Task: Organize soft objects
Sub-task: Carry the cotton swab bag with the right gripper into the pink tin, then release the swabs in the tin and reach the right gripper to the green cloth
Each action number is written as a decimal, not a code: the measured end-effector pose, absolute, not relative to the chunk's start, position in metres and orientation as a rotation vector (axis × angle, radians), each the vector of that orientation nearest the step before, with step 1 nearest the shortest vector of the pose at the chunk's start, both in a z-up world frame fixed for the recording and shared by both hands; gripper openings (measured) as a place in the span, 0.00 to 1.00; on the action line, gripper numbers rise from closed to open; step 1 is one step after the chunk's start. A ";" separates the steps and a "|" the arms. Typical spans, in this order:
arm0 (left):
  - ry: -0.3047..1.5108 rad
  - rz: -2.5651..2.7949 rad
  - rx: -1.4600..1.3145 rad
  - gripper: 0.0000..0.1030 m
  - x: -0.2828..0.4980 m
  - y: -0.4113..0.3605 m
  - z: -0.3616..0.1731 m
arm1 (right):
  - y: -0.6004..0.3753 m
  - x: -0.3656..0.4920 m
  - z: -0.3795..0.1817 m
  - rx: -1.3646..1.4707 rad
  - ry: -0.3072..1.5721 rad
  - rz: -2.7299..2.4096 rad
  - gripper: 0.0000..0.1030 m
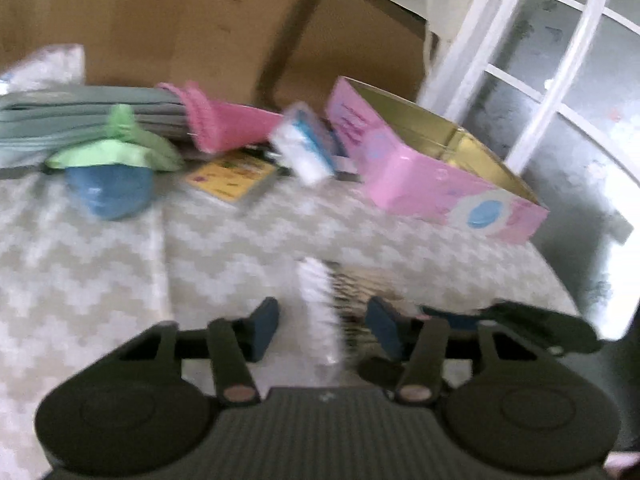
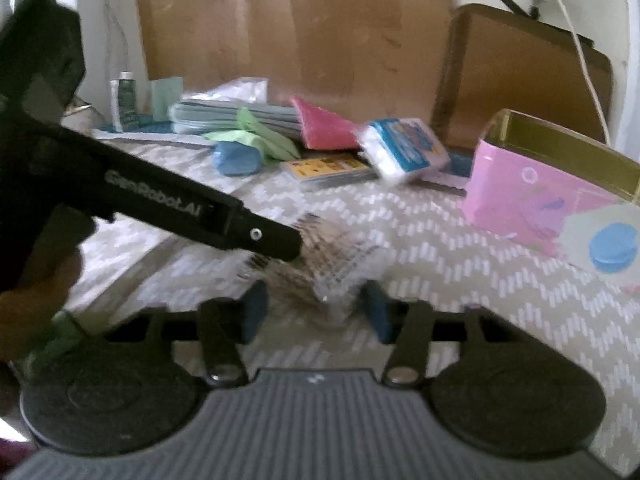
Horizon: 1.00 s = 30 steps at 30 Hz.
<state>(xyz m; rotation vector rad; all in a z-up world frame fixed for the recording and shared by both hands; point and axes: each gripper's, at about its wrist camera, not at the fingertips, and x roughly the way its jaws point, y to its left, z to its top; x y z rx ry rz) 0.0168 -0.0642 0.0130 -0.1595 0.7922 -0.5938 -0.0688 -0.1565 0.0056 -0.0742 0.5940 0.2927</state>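
A clear plastic packet (image 2: 324, 268) with a brownish patterned filling lies on the zigzag-patterned cloth (image 2: 460, 280). It sits between the fingers of my right gripper (image 2: 316, 312), whose blue pads close against its two sides. My left gripper (image 2: 286, 240) reaches in from the left, its tip at the packet's far edge. In the left wrist view the packet's white edge (image 1: 320, 308) stands between the fingers of my left gripper (image 1: 324, 326), and cloth shows in a gap beside the left pad. My right gripper (image 1: 500, 316) shows as a dark blurred shape just to the right.
An open pink tin (image 2: 532, 196) stands at the right. At the back lie a tissue pack (image 2: 404, 148), a yellow card pack (image 2: 328, 168), a pink cloth (image 2: 320, 128), green cloth (image 2: 260, 136), a blue pouch (image 2: 236, 160), folded grey-green cloths (image 2: 224, 116) and cardboard (image 2: 280, 20).
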 end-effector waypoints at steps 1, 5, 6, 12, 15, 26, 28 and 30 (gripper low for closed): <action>0.801 -0.615 -0.160 0.45 0.018 -0.074 0.014 | -0.159 -0.071 0.005 -0.081 0.586 0.280 0.45; 0.820 -0.701 -0.119 0.45 0.016 -0.120 0.014 | -0.194 -0.090 0.003 -0.050 0.566 0.194 0.42; 0.821 -0.733 -0.099 0.45 0.016 -0.137 0.014 | -0.206 -0.096 0.002 -0.037 0.563 0.159 0.42; 0.782 -0.887 0.020 0.46 0.004 -0.223 0.018 | -0.263 -0.126 -0.002 0.009 0.523 -0.050 0.42; 0.698 -0.933 0.048 0.46 0.005 -0.249 0.044 | -0.282 -0.127 0.012 -0.003 0.450 -0.125 0.42; 0.616 -0.864 -0.001 0.47 0.079 -0.311 0.083 | -0.337 -0.042 0.047 -0.041 0.294 -0.257 0.42; 0.622 -0.805 0.006 0.52 0.085 -0.311 0.074 | -0.341 -0.029 0.042 -0.059 0.316 -0.292 0.49; 0.631 -0.766 -0.005 0.53 0.088 -0.309 0.070 | -0.339 -0.026 0.044 -0.066 0.311 -0.329 0.66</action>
